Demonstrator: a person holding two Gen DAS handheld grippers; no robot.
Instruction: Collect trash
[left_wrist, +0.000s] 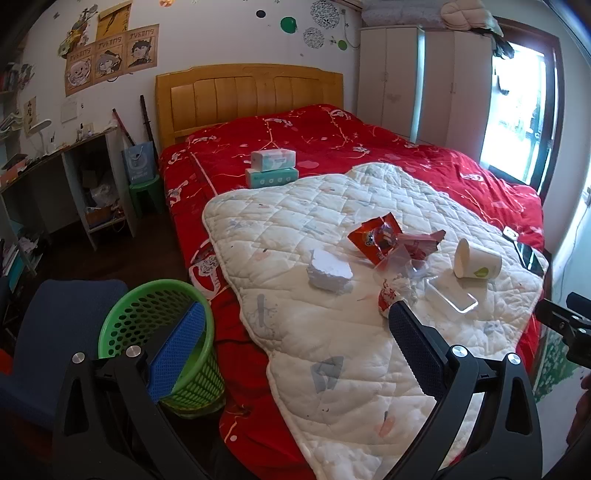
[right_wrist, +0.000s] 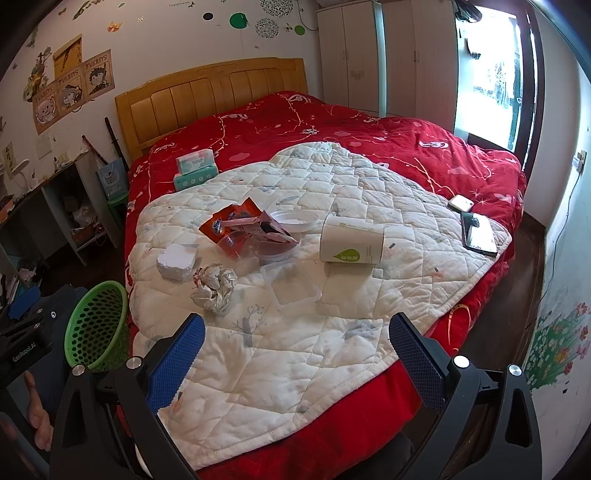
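Trash lies clustered on the white quilted pad (right_wrist: 332, 206) spread over the red bed: a crumpled paper ball (right_wrist: 214, 286) nearest us, a white foam block (right_wrist: 176, 263) just beside it, an orange snack wrapper (right_wrist: 229, 225) tangled with a pink wrapper (right_wrist: 266, 229), a clear plastic tray (right_wrist: 291, 288) and a paper cup (right_wrist: 351, 243) lying on its side. The green mesh basket (right_wrist: 98, 325) waits on the floor at the bed's left edge. Our right gripper (right_wrist: 297, 347) and left gripper (left_wrist: 295, 343) both hang spread wide and empty. We judge the paper ball the sensible first pick: we should straddle it squarely, pinch without snagging the quilt, and leave the two phones (right_wrist: 478, 232) at the pad's far corner alone.
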